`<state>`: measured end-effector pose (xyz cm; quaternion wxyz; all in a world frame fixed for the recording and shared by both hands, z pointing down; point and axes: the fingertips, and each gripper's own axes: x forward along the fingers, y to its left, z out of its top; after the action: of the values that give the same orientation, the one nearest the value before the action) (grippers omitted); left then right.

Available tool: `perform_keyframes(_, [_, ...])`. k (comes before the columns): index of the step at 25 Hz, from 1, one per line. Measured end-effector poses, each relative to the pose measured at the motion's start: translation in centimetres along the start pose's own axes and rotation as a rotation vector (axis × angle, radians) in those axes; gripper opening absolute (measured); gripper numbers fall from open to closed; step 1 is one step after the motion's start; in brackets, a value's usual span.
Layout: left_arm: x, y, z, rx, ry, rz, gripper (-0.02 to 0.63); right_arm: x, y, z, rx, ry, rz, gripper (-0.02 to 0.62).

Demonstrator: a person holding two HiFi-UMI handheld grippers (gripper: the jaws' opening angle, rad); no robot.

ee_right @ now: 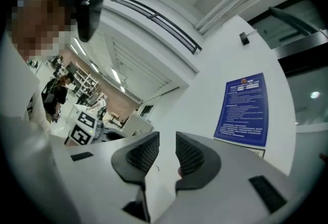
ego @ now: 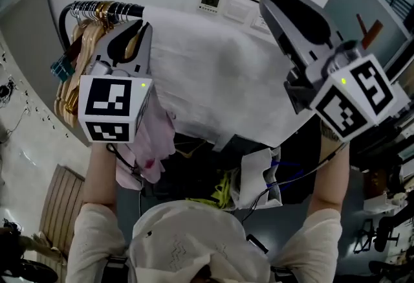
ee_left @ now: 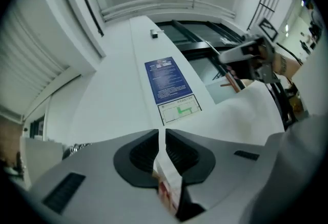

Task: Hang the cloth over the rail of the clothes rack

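1. The white cloth [ego: 220,81] lies spread wide across the black rail [ego: 126,11] of the clothes rack, between the two hand-held grippers. Its lower edge hangs down toward the person.
2. The left hand-held gripper [ego: 141,28] sits at the left end of the rail, just beside a bunch of hangers [ego: 87,35]. In its own view the left hand-held gripper [ee_left: 160,136] has its jaws pressed together on a thin edge of the cloth, which shows a reddish mark just below the pads.
3. The right hand-held gripper [ego: 270,0] is over the right part of the cloth and points toward the wall. In its own view the right hand-held gripper [ee_right: 167,141] has its jaws a narrow gap apart, with white fabric in the gap. I cannot tell whether the pads press on it.
4. A pink garment [ego: 155,139] hangs below the left hand-held gripper.
5. A blue notice [ee_left: 166,79] is on the white wall behind the rack, and it also shows in the right gripper view.
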<state>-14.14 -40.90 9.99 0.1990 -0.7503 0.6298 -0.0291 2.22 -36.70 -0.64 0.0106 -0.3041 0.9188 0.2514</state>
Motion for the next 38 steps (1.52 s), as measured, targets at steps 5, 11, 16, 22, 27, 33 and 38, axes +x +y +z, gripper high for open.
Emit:
perform_keyframes(5, [-1.0, -1.3, -2.8, -0.148, -0.033, 0.051, 0.155, -10.6, 1.9, -5.6, 0.211, -0.061, -0.140, 0.089])
perform_keyframes(11, [0.4, -0.8, -4.4, -0.394, -0.066, 0.051, 0.155, -18.3, -0.3, -12.0, 0.272, 0.062, -0.441, 0.089])
perform_keyframes(16, [2.1, 0.2, -5.8, -0.427, -0.020, 0.033, 0.155, -22.2, -2.3, -13.5, 0.328, 0.077, -0.571, 0.089])
perform_keyframes(22, [2.6, -0.3, -6.0, -0.406, 0.009, 0.013, 0.155, -23.4, -4.2, -14.0, 0.309, 0.141, -0.563, 0.089])
perform_keyframes(27, [2.8, -1.5, -5.7, -0.361, 0.003, -0.017, 0.153, -22.8, -5.1, -15.4, 0.341, 0.135, -0.541, 0.089])
perform_keyframes(33, [2.7, -1.5, -5.5, -0.373, 0.023, -0.110, 0.033, -21.3, -6.1, -15.6, 0.288, 0.111, -0.547, 0.089])
perform_keyframes(38, [2.6, -1.1, -4.2, -0.279, 0.016, -0.114, 0.020, -20.3, -5.3, -16.0, 0.303, 0.153, -0.503, 0.089])
